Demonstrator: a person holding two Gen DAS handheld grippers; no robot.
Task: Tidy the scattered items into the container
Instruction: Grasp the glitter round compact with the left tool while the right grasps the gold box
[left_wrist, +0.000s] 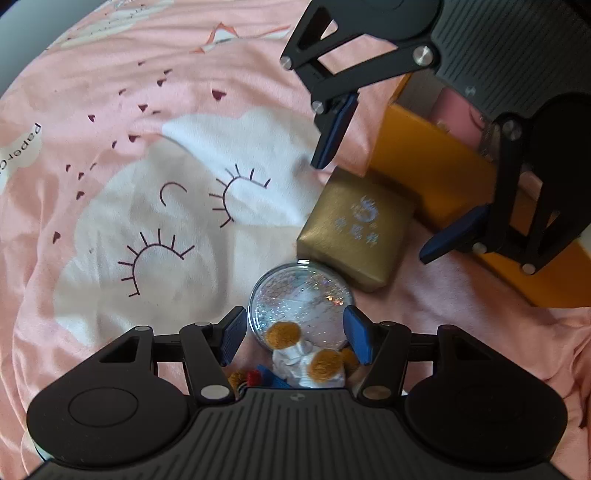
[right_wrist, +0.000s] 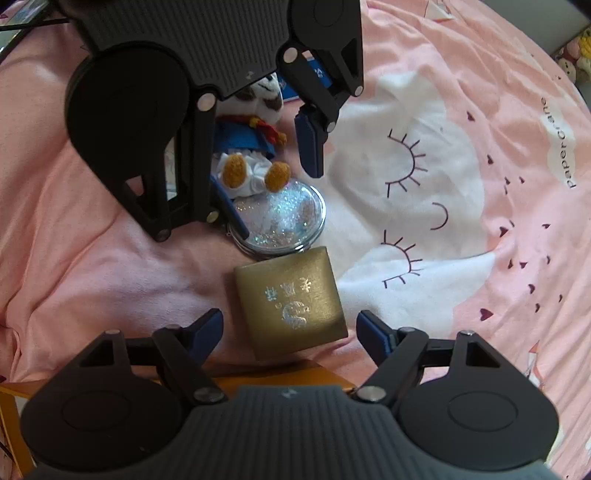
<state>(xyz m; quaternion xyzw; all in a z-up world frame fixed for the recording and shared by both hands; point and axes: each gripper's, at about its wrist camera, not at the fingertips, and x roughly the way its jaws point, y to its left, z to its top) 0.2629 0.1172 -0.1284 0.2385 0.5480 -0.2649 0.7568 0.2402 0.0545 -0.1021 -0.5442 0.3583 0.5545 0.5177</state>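
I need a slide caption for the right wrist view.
Open right gripper above gold box, beside glitter disc and plush toy.

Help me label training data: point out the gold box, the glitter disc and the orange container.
gold box (right_wrist: 291, 299), right wrist view, middle of its printed lid.
glitter disc (left_wrist: 295, 295), left wrist view, its clear glittery face.
orange container (left_wrist: 417, 158), left wrist view, its outer side wall.

A pink bedsheet (left_wrist: 92, 110) printed with a white cloud face (right_wrist: 424, 206), small hearts and "paperCrane" lettering.
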